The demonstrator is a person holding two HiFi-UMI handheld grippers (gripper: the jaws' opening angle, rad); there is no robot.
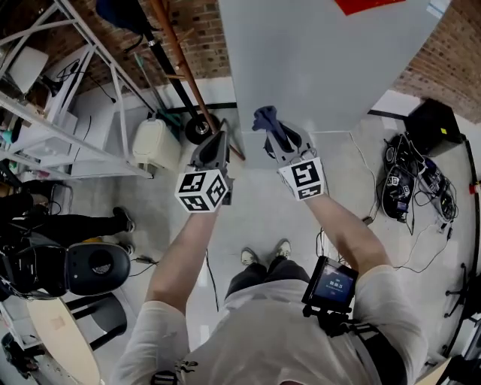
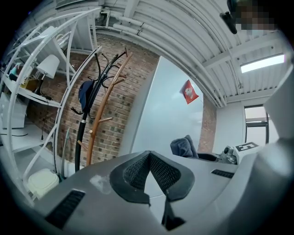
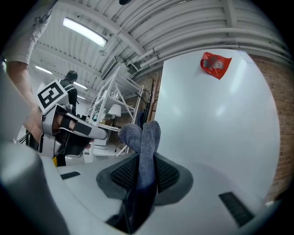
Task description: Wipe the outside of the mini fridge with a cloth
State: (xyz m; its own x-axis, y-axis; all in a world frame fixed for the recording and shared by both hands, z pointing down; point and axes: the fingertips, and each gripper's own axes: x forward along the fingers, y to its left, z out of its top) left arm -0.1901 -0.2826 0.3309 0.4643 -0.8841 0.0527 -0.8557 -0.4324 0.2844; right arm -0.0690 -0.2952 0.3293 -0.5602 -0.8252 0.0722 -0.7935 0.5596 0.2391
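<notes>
Cloth (image 1: 264, 119): blue-grey knit, soft, limp and light. It will likely bunch and slip under pressure, so it is best pinched low across a thick fold, with plenty left proud to do the wiping. That is roughly how it sits now.

Right gripper (image 1: 279, 139): clamped on the cloth. In the right gripper view the pads (image 3: 165, 173) press in from both sides, and two floppy lobes of fabric stand up past the tips.

Fridge (image 1: 323, 60): a pale, smooth, flat face straight ahead of both grippers, with a red sticker (image 1: 368, 4) high on it. It looks hard, slick and rigid, and should take firm rubbing. The cloth is close to this face. Whether it touches is hard to judge; probably just short.

Left gripper (image 1: 214, 147): jaws closed tip to tip, nothing between them.

Pose: both forearms reach forward with elbows bent. The grippers sit side by side at about the same height, near each other but apart, both aimed at the fridge.
</notes>
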